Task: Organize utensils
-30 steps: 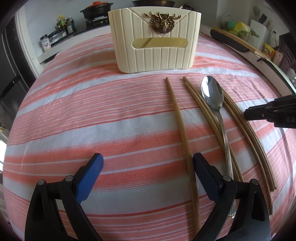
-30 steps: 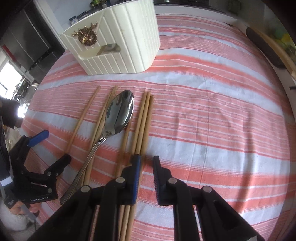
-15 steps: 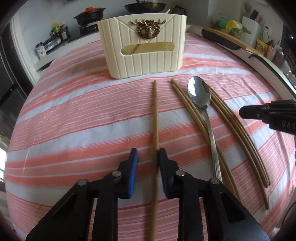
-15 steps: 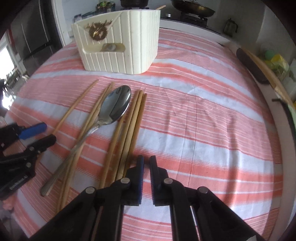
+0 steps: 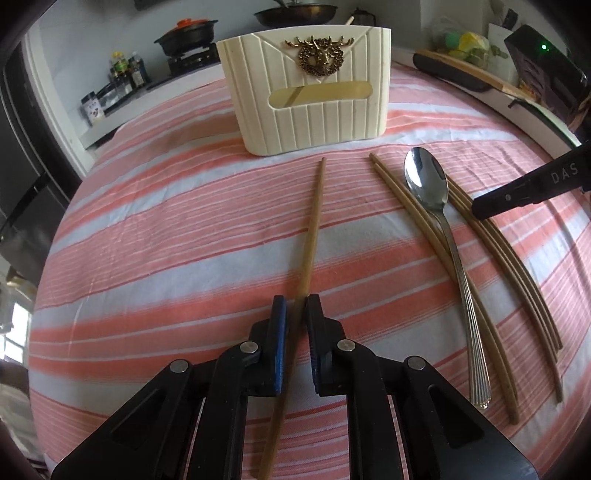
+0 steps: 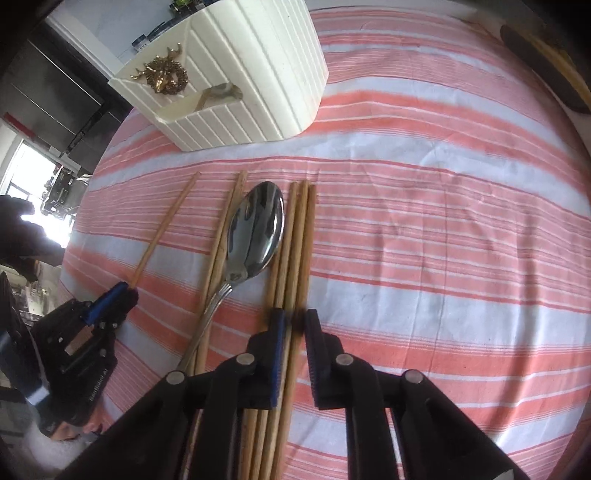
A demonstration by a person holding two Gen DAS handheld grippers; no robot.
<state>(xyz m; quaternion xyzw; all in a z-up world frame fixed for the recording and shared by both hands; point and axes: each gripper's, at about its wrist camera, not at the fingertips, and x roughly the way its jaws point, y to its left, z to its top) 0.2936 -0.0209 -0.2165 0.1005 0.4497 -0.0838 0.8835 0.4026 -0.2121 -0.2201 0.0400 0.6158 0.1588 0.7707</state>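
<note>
A cream ribbed utensil holder (image 5: 314, 110) with a gold stag badge stands at the back of the striped cloth. My left gripper (image 5: 296, 302) is shut on a single wooden chopstick (image 5: 314, 229) that points at the holder. To its right lie two chopsticks (image 5: 402, 199), a steel spoon (image 5: 424, 181) and three more chopsticks (image 6: 299, 240). My right gripper (image 6: 295, 319) is low over those three. Its jaws are opening from a narrow gap, and two sticks show in that gap with no pad seen pressing. The left gripper (image 6: 123, 291) also shows in the right wrist view.
The pink and white striped cloth (image 6: 443, 258) covers a round table. Behind it, a stove holds a black pot (image 5: 188, 33) and a pan (image 5: 295, 14), with bottles (image 5: 125, 70) to the left. A long dark board (image 5: 461, 74) lies along the right edge.
The left gripper went from wide open to shut on the single chopstick. The right gripper shifted left from beside the three chopsticks to over them, and its gap widened a little.
</note>
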